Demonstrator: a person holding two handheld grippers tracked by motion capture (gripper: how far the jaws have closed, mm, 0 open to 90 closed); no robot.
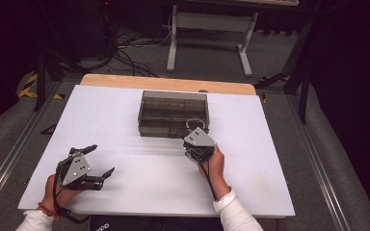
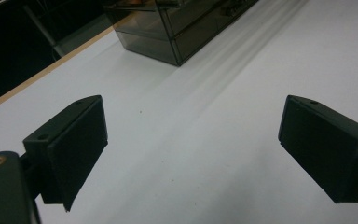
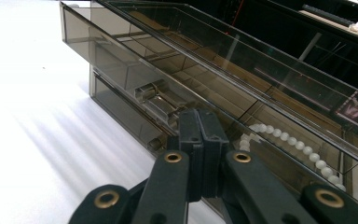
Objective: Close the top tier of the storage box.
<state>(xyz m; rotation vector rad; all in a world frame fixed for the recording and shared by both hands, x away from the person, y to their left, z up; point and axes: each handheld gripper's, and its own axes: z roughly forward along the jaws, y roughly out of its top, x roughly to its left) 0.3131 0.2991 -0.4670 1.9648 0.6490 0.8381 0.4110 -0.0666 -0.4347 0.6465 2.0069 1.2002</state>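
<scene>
Drawer work at the smoked plastic box, barely begun

Sits at the far middle of the white bench, drawers apparently all pushed in, a string of white beads lying inside behind the clear front; pulling a drawer out judged as yet to do. Right hand-held gripper clenched tight, jaws pressed together with nothing visible between them, tips right at the box's front by a small clear handle; contact hard to tell. Left hand-held gripper spread wide and empty, hanging over bare bench, well apart from the box.
</scene>
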